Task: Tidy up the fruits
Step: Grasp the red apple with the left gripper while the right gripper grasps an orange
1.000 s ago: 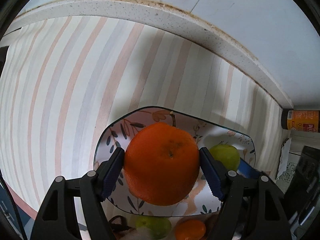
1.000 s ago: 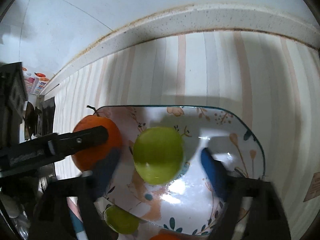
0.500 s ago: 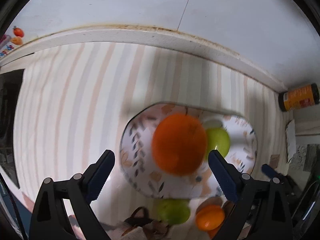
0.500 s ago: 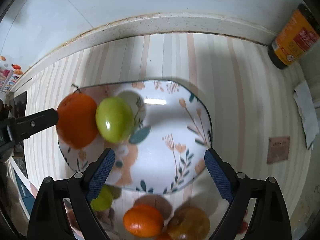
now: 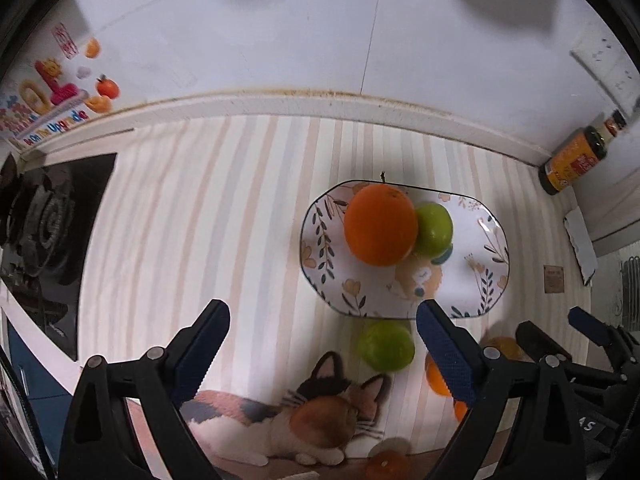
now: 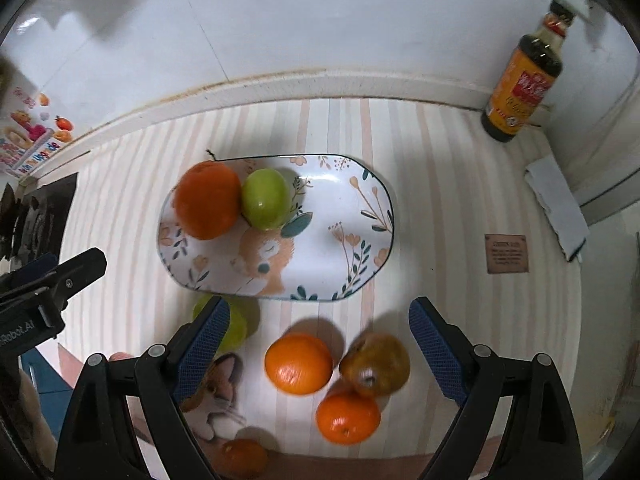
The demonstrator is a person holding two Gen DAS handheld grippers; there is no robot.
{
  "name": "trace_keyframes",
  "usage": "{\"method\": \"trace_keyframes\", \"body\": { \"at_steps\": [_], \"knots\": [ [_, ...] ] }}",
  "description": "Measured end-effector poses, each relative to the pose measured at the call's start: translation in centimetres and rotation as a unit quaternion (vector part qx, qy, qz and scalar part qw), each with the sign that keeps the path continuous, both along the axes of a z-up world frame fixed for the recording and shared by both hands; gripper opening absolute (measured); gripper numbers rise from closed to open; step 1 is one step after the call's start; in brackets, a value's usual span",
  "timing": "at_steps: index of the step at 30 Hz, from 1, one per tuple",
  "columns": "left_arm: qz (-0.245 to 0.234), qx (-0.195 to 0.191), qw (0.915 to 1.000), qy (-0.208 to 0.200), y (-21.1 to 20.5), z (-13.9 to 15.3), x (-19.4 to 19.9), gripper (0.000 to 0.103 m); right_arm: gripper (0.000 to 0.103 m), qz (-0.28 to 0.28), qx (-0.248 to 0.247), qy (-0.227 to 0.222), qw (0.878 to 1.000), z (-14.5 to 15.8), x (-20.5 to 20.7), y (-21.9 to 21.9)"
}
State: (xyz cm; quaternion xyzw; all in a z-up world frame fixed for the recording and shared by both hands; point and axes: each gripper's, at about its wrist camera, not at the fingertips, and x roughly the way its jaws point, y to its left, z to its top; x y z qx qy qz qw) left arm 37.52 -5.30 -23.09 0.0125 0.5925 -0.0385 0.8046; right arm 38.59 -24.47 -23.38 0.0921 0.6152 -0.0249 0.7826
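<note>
Orange and green already sit together on the oval floral ceramic plate [image 6: 360,216]: a large round orange with a stem [image 6: 207,205] touches a green apple-like fruit [image 6: 265,198] at the plate's left end. Loose on the striped mat [image 6: 432,184], just in front of the plate, lie another green fruit [image 6: 240,322], a smaller orange [image 6: 298,363], a yellow-brown fruit [image 6: 375,363] touching it, a second small orange [image 6: 347,416], and a blurred tiny one [image 6: 244,458] at the mat's edge.

The left gripper [image 5: 320,350] and the right gripper [image 6: 316,340] both stand spread wide, holding nothing.

These fruits look firm, smooth and round, so they will likely roll; a grip across the widest middle with moderate squeeze seems safest. The yellow-brown one may be softer and bruise.

The mat bears a printed calico cat [image 5: 296,416]. A black gas hob [image 5: 44,232] lies left, a dark sauce bottle with an orange label [image 6: 522,88] stands against the white tiled wall [image 6: 320,20].
</note>
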Motion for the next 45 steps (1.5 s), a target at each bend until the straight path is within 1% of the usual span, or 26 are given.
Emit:
{"method": "trace_keyframes", "body": {
  "at_steps": [3, 9, 14, 17, 21, 24, 27, 30, 32, 33, 35, 37, 39, 40, 43, 45],
  "knots": [
    [-0.004, 0.000, 0.9999, -0.015, 0.5, 1.4, -1.5, 0.096, 0.093, -0.004, -0.001, -0.015, 1.000, 2.2, -1.6, 0.2],
    [-0.020, 0.000, 0.9982, -0.057, 0.7, 5.1, -4.3, 0.096, 0.093, -0.010, -0.002, -0.044, 0.999, 6.3, -4.4, 0.6],
    [-0.033, -0.007, 0.9967, -0.073, 0.7, 7.3, -6.5, 0.096, 0.093, -0.013, -0.004, -0.065, 0.998, 9.2, -6.6, 0.8],
    [-0.035, -0.015, 0.9958, -0.083, 0.9, 8.4, -7.7, 0.096, 0.093, -0.018, -0.007, -0.079, 0.997, 10.4, -7.8, 0.8],
    [-0.031, -0.025, 0.9948, -0.094, 1.2, 9.4, -9.1, 0.096, 0.093, -0.017, -0.006, -0.087, 0.996, 11.5, -9.2, 1.0],
    [-0.030, -0.030, 0.9942, -0.099, 1.4, 10.0, -9.9, 0.096, 0.093, -0.019, -0.003, -0.093, 0.996, 12.0, -9.8, 1.0],
    [-0.028, -0.034, 0.9942, -0.098, 1.6, 10.1, -10.2, 0.096, 0.093, -0.023, 0.011, -0.091, 0.995, 12.0, -10.2, 0.8],
    [-0.026, -0.026, 0.9949, -0.094, 1.8, 9.5, -10.1, 0.096, 0.093, -0.025, 0.022, -0.082, 0.996, 11.0, -10.3, 0.5],
    [-0.025, -0.019, 0.9957, -0.087, 1.9, 8.8, -10.1, 0.097, 0.093, -0.027, 0.030, -0.064, 0.997, 9.8, -10.2, 0.1],
    [-0.028, -0.014, 0.9964, -0.079, 1.9, 8.1, -10.0, 0.102, 0.093, -0.029, 0.038, -0.053, 0.997, 8.9, -10.1, -0.1],
    [-0.029, -0.009, 0.9976, -0.063, 2.0, 6.6, -9.8, 0.102, 0.093, -0.037, 0.051, -0.026, 0.998, 6.6, -10.0, -0.8],
    [-0.030, -0.003, 0.9986, -0.043, 2.1, 4.7, -9.6, 0.102, 0.093, -0.046, 0.063, -0.001, 0.997, 4.4, -10.0, -1.5],
    [-0.036, 0.002, 0.9992, -0.018, 2.0, 2.8, -9.5, 0.102, 0.093, -0.059, 0.080, 0.034, 0.995, 1.3, -9.9, -2.3],
    [-0.042, 0.010, 0.9991, 0.000, 1.8, 1.2, -9.4, 0.102, 0.093, -0.063, 0.086, 0.048, 0.993, 0.0, -9.8, -2.7],
    [-0.055, 0.030, 0.9974, 0.037, 1.3, -2.2, -9.2, 0.102, 0.093, -0.081, 0.101, 0.096, 0.987, -4.3, -10.0, -3.8],
    [-0.061, 0.036, 0.9951, 0.069, 1.0, -4.6, -9.0, 0.102, 0.093, -0.090, 0.111, 0.117, 0.983, -6.4, -10.0, -4.3]
  ]
}}
